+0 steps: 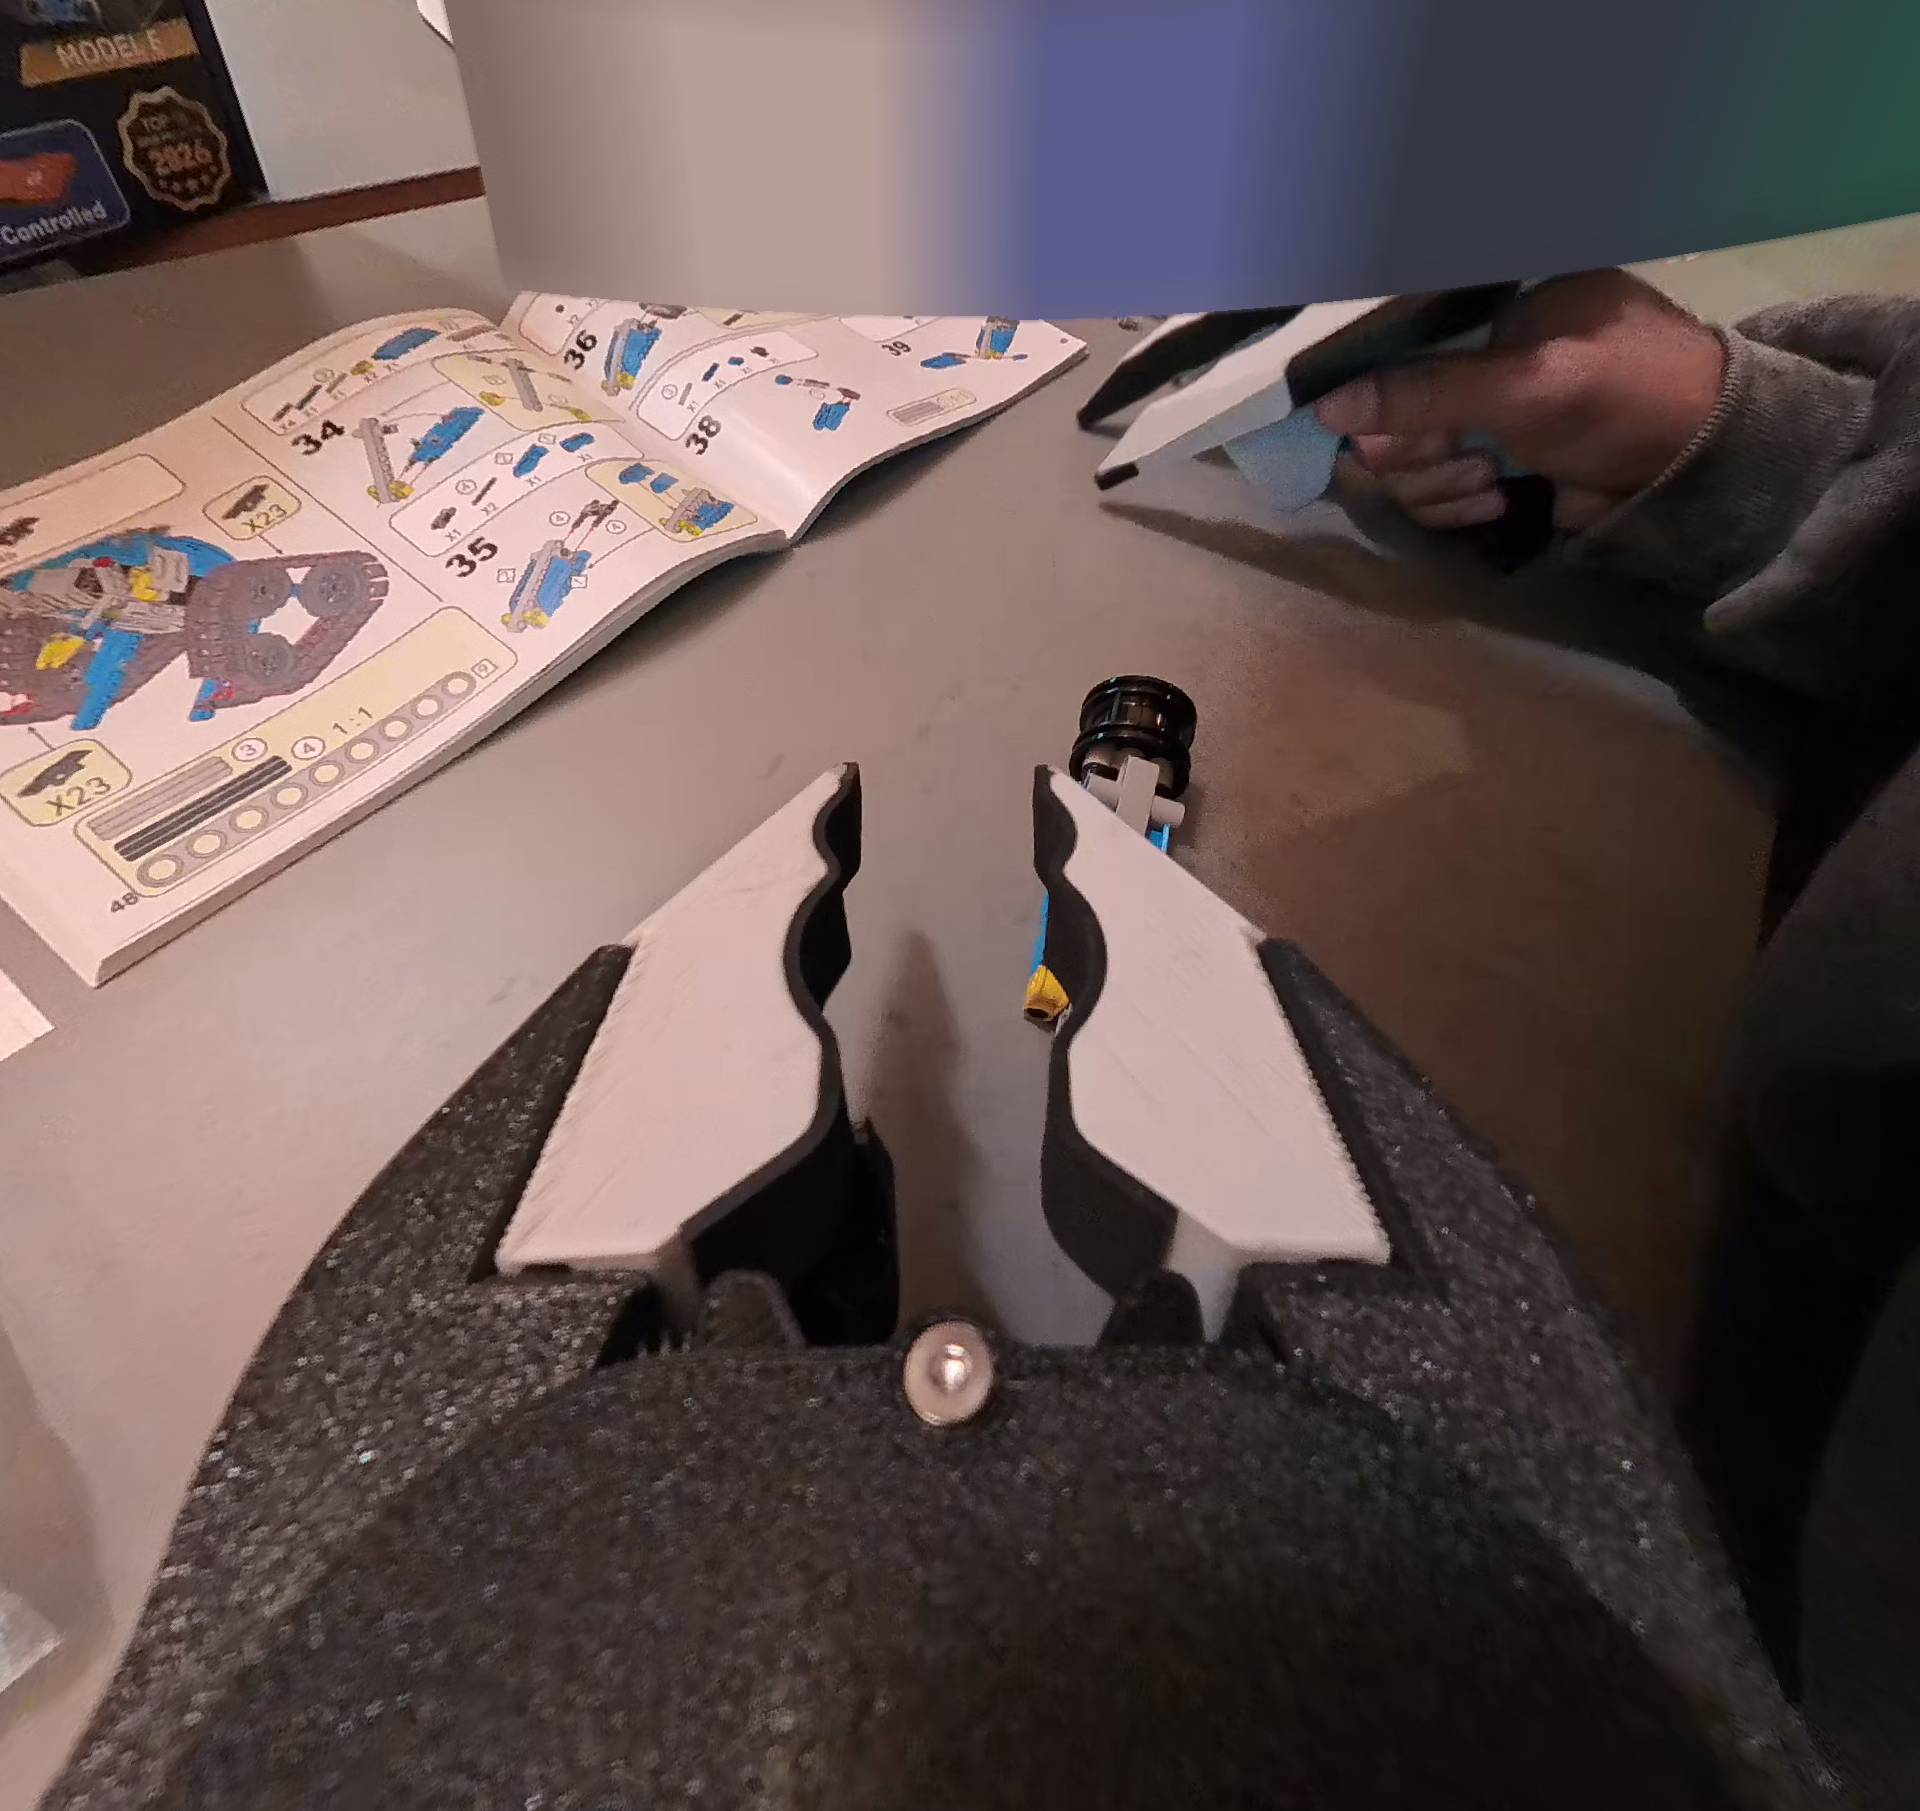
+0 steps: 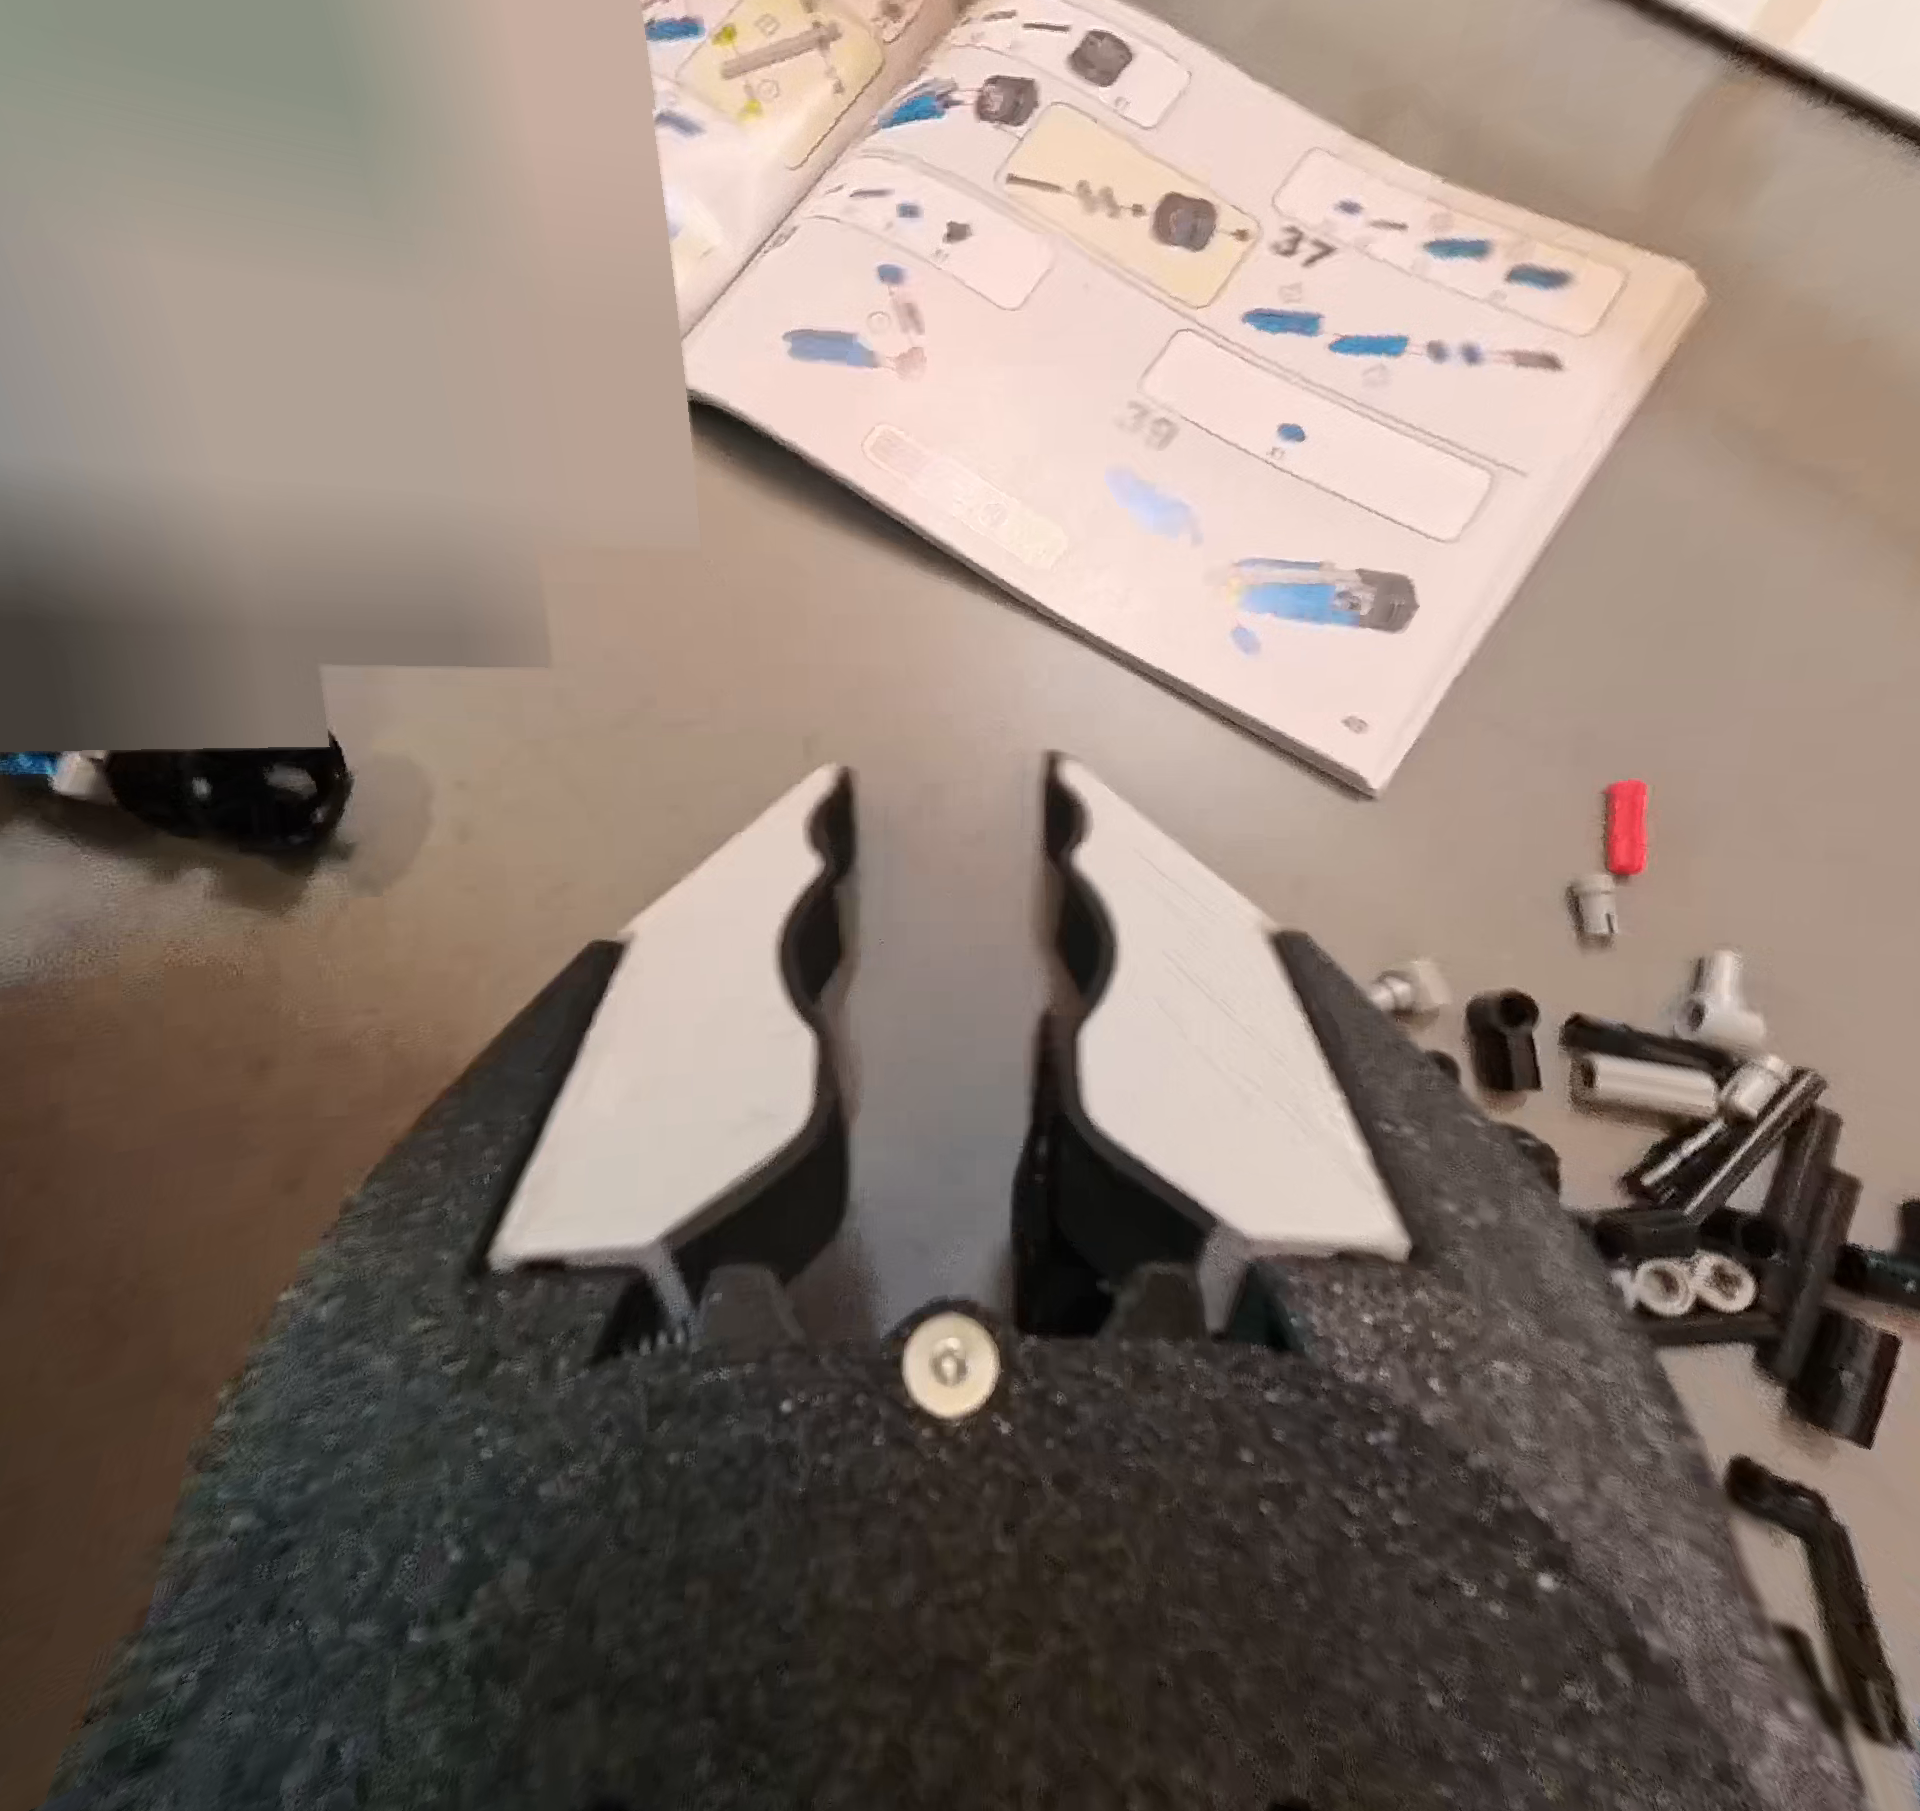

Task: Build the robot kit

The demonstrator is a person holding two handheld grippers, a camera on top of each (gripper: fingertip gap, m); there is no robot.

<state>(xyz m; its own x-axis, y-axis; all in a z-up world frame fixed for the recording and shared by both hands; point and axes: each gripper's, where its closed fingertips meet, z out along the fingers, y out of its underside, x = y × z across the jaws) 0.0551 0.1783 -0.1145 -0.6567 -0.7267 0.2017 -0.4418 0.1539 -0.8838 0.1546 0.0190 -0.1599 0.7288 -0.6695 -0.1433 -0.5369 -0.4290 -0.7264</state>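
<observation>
My left gripper (image 1: pixel 945 785) is open and empty, low over the grey table (image 1: pixel 935 598). A small brick assembly (image 1: pixel 1127 774) lies just right of its right finger, partly hidden by it: a black wheel hub, a grey connector, a blue beam and a yellow pin. My right gripper (image 2: pixel 948 774) is open and empty over the same table. It also shows far off in the left wrist view (image 1: pixel 1143 431), held by a hand. The assembly's black wheel end (image 2: pixel 239 790) shows at the left edge of the right wrist view.
An open instruction booklet (image 1: pixel 416 535) lies on the table, also in the right wrist view (image 2: pixel 1195 390). Several loose black and grey pieces (image 2: pixel 1714 1138) and a red pin (image 2: pixel 1624 826) lie right of my right gripper. A dark product box (image 1: pixel 104 78) stands at the back left. The left gripper's tips are roughly 20 cm from the right gripper's. To the red pin (image 2: pixel 1624 826): right tips about 9 cm, left tips about 30 cm.
</observation>
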